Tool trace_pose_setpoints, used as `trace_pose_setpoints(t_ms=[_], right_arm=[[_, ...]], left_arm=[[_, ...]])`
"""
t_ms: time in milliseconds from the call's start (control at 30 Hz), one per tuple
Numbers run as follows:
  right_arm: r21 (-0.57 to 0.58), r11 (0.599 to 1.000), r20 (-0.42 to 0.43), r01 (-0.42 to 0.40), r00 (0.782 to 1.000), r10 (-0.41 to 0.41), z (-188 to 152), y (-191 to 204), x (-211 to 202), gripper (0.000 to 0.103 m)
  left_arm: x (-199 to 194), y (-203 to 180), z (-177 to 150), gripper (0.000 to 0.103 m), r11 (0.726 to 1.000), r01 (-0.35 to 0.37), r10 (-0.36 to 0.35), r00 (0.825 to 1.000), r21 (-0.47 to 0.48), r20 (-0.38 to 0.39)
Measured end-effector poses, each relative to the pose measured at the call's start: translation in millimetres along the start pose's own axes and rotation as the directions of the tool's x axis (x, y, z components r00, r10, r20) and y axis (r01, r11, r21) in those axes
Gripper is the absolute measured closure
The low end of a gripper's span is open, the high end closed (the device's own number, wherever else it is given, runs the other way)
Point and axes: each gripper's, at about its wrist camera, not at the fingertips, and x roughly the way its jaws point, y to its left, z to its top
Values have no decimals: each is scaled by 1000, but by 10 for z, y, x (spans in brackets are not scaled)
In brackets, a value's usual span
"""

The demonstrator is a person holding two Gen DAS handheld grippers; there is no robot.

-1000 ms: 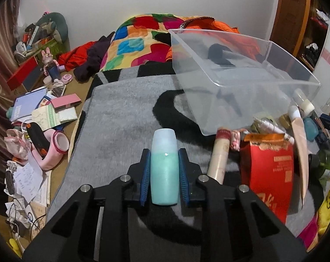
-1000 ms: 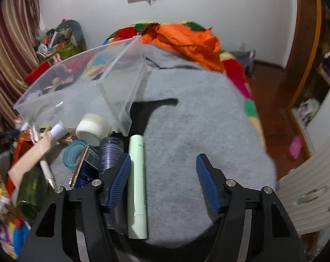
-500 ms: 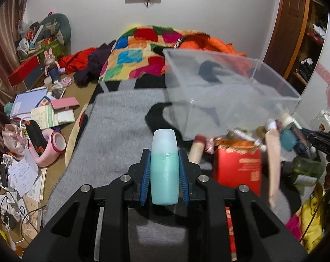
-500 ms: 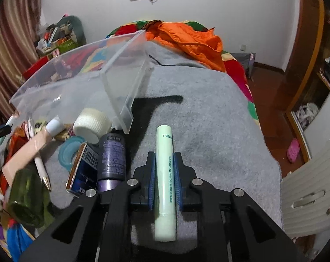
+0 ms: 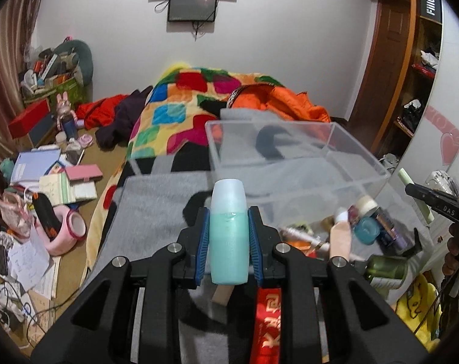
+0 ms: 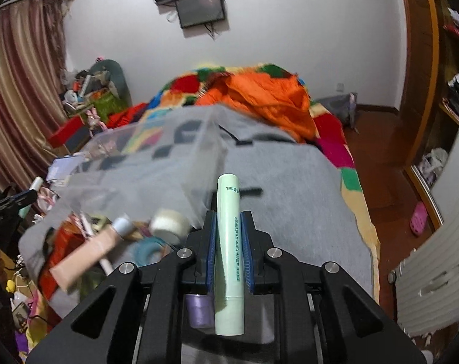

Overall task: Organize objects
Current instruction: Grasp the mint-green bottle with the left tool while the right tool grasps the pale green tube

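Tongs in both my hands are gripping something. My left tongs (image 5: 228, 236) are clamping a turquoise bottle (image 5: 228, 236) with a frosted cap, its body standing upright between the blue pads, which are pressing on its two sides. My right tongs (image 6: 228, 251) have just been closing, and they are now squeezing a pale green tube (image 6: 228, 254) that is lying lengthwise between the pads, its round end pointing away from me and its printed text running along its length. Both things are hanging above a grey blanket (image 6: 290, 188) that is covering the bed. A clear plastic bin (image 5: 290, 163) is sitting on that blanket just beyond the bottle, empty as far as I can see through its walls. At the bin's near side a heap of toiletries is lying: a white jar (image 6: 169, 226), a peach-coloured tube (image 6: 86, 256) with a white cap, a round teal jar (image 5: 366, 230), a dark purple bottle (image 5: 389, 232), a green glass bottle (image 5: 384, 268) and a red packet (image 5: 266, 327) under my left tongs. In the left view the green tube is showing at the right edge, with the black frame of my right tongs beside it. A patchwork quilt (image 5: 181, 115) and an orange jacket (image 6: 266, 97) are bunching at the head of the bed.
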Motion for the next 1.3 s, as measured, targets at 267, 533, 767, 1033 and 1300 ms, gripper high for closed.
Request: trace_pose_setpoints(t_ms=[267,533,767,1033,1300], right_arm=[[-49,998,69,-45,996,48,253,274,-96,89],[-71,991,81,-112,990,118,471,472,23,89],[-84,985,38,-150,987,153,574,589,309,89],[-94,984,-38,-148,989,145,685,661,745,89],[-143,984,-97,-108,991,95,760,712,1054,89]], left_arm=[[-27,-173,231,79,998,47,-48,998,39,32],[82,-301,416,79,995,85,-87,995,55,40],[405,-312,437,79,995,85,-84,996,46,-16],[734,-275,503,79,995,97,-94,993,27,-74],[1004,-338,542,79,993,114,-108,985,40,-134]])
